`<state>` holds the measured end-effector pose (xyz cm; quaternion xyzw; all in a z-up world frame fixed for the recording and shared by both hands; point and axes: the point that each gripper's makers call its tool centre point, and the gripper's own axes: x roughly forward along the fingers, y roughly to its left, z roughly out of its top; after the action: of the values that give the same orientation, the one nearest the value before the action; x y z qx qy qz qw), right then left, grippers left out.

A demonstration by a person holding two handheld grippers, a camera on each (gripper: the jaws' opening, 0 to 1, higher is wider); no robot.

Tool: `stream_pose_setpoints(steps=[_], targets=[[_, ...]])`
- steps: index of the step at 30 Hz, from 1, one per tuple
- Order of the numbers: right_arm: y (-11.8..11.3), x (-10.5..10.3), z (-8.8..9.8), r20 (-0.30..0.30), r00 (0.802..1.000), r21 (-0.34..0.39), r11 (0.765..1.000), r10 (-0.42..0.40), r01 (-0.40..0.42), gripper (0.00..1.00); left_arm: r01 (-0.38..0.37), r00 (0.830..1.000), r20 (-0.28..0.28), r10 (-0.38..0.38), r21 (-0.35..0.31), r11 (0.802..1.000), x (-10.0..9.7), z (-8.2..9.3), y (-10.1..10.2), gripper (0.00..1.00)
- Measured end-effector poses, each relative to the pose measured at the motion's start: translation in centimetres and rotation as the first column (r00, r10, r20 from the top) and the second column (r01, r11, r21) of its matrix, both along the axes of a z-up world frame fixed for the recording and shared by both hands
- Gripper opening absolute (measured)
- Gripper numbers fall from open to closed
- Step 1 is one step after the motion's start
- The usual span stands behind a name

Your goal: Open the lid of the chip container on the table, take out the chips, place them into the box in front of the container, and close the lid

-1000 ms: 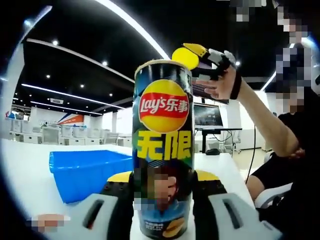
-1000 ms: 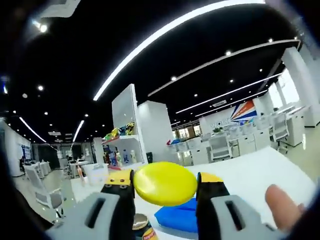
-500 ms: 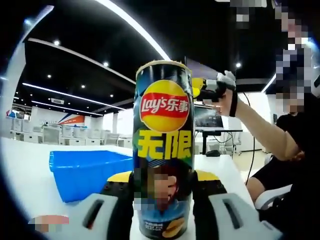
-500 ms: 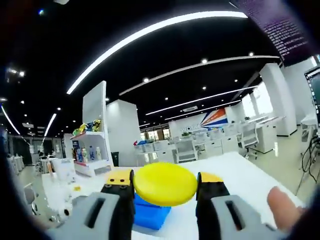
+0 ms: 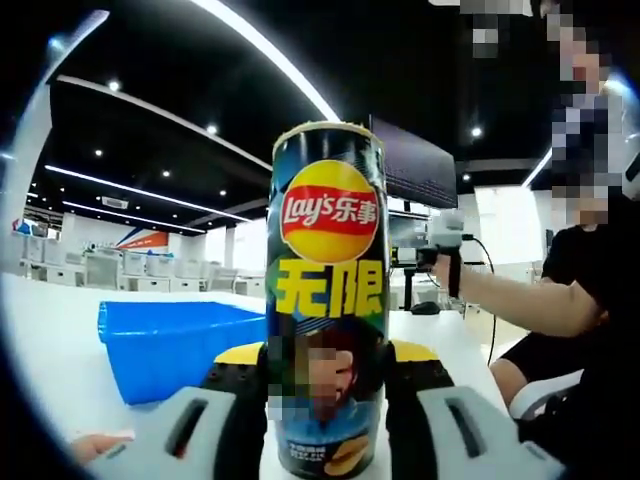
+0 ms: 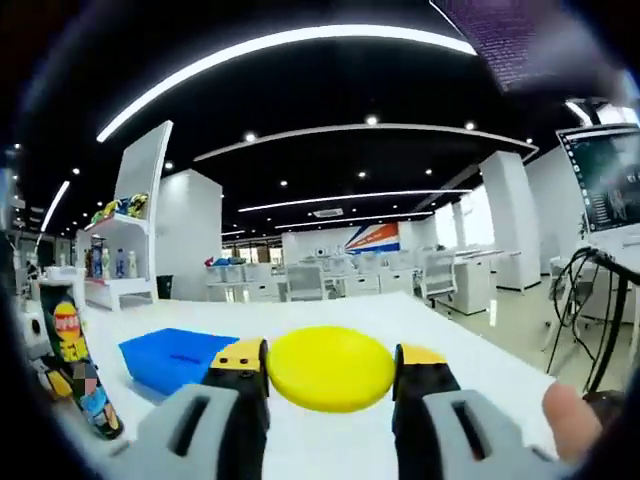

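- Left gripper (image 5: 325, 385): jaws clamped on the lower part of the chip container (image 5: 326, 300), upright on the white table (image 5: 60, 350), top open.
- Blue box (image 5: 165, 345) on the table just beside the container, toward the table's middle.
- Right gripper (image 6: 330, 375): jaws closed on the yellow lid (image 6: 330, 368), held flat above the table, well apart from the container (image 6: 78, 370) and box (image 6: 170, 357).
- Right gripper also seen in the left gripper view (image 5: 432, 250), held in a hand out past the container.

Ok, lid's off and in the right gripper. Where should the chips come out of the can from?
From straight above, into the open mouth of the can. It stands upright, clamped low by the left gripper, rim uncovered. The right gripper must first put down the yellow lid.
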<state>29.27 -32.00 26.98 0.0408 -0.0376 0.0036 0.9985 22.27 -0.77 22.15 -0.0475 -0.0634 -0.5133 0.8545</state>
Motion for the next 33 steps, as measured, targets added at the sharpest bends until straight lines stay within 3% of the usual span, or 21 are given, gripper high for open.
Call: stream_pose_setpoints(steps=[3, 5, 11, 15, 18, 21, 30, 33], targets=[[0.0, 0.5, -2.7, -0.030, 1.000, -0.004, 1.000, 0.004, -0.004, 0.43, 0.000, 1.000, 0.000, 0.000, 0.000, 1.000, 0.0, 0.0, 0.0, 0.46], [-0.2, 0.9, -4.6, -0.065, 0.998, -0.050, 0.999, -0.006, 0.003, 0.43, 0.000, 1.000, 0.001, 0.000, -0.001, 1.000, 0.0, 0.0, 0.0, 0.46], [0.6, 0.6, -7.0, -0.103, 0.995, -0.086, 0.996, 0.001, -0.010, 0.43, -0.001, 1.000, 0.003, 0.001, 0.000, 1.000, 0.0, 0.0, 0.0, 0.46], [0.1, 0.6, -7.6, -0.083, 0.996, -0.125, 0.992, -0.028, 0.017, 0.43, -0.001, 1.000, 0.005, 0.001, 0.000, 1.000, 0.0, 0.0, 0.0, 0.46], [0.0, 0.6, -8.5, -0.120, 0.992, -0.119, 0.993, -0.031, 0.017, 0.43, -0.002, 1.000, 0.006, 0.002, 0.000, 1.000, 0.0, 0.0, 0.0, 0.46], [0.4, 0.7, -8.3, -0.109, 0.994, -0.133, 0.991, -0.028, 0.013, 0.43, -0.002, 1.000, 0.007, 0.002, 0.001, 1.000, 0.0, 0.0, 0.0, 0.46], [0.2, 0.6, -10.5, -0.217, 0.975, -0.158, 0.987, -0.055, 0.021, 0.44, -0.005, 1.000, 0.013, 0.005, 0.005, 1.000, -0.1, -0.1, 0.0, 0.46], [0.6, 0.5, -10.6, -0.218, 0.975, -0.167, 0.986, -0.046, 0.009, 0.45, -0.006, 1.000, 0.016, 0.006, 0.007, 1.000, -0.1, -0.1, 0.0, 0.46]])
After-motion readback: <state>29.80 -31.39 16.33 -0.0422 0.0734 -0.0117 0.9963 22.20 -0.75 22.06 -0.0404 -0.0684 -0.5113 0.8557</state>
